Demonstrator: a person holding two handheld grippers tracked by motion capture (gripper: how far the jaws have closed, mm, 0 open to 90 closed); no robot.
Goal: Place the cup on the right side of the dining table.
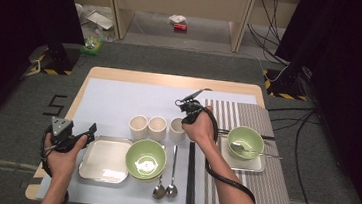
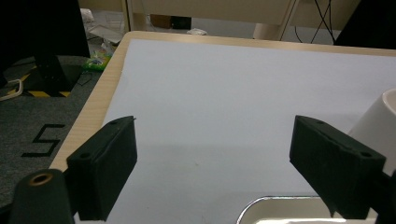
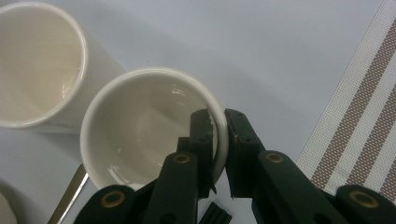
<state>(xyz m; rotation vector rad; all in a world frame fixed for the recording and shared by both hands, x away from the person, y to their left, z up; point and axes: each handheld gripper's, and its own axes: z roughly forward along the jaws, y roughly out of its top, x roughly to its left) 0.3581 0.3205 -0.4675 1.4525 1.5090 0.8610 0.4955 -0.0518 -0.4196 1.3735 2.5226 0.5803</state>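
Right gripper (image 3: 218,140) clamps rim of empty cup (image 3: 149,130) – left gripper (image 2: 212,163) open, holding nothing

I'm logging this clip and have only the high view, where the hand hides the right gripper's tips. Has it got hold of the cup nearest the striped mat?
Observer: Yes. In the right gripper view, the right gripper pinches the wall of that cup, one jaw inside the rim and one outside.
Operator: Anything in the cup?
Observer: It looks empty, with a glossy bare bottom.
Operator: And the left gripper?
Observer: In its own view the left gripper stands wide open over bare white mat, with nothing between the jaws; a metal tray's rim lies just below them.
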